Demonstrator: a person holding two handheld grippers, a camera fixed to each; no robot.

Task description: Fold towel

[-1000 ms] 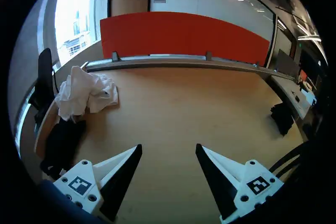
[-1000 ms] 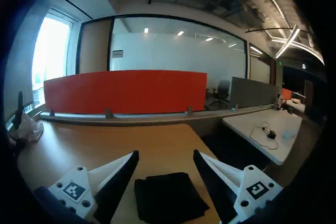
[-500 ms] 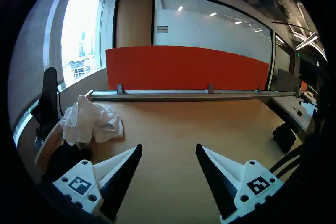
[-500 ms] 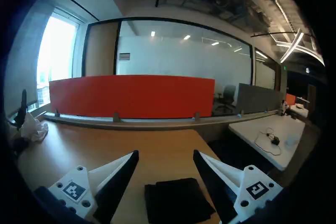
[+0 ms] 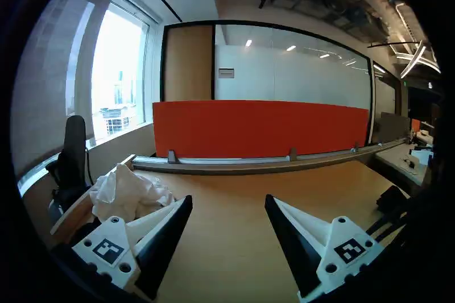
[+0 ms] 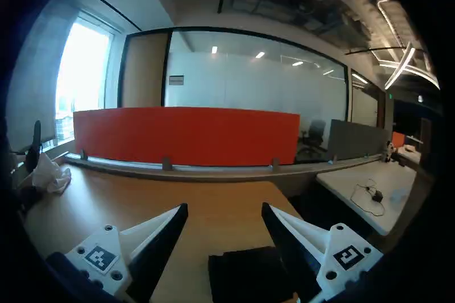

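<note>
Towels: a crumpled white heap (image 5: 131,196) lies at the far left of the counter (image 5: 227,189), just behind the left finger of the left gripper (image 5: 227,229).
Black cloth: folded flat (image 6: 250,273) on the counter, low between the fingers of the right gripper (image 6: 224,235).
Left gripper: fingers spread wide, holding nothing.
Right gripper: fingers spread wide, holding nothing.
Behind: an orange panel (image 5: 259,128) stands along the counter's back edge.
Side: a black chair (image 5: 73,155) stands by the window.
</note>
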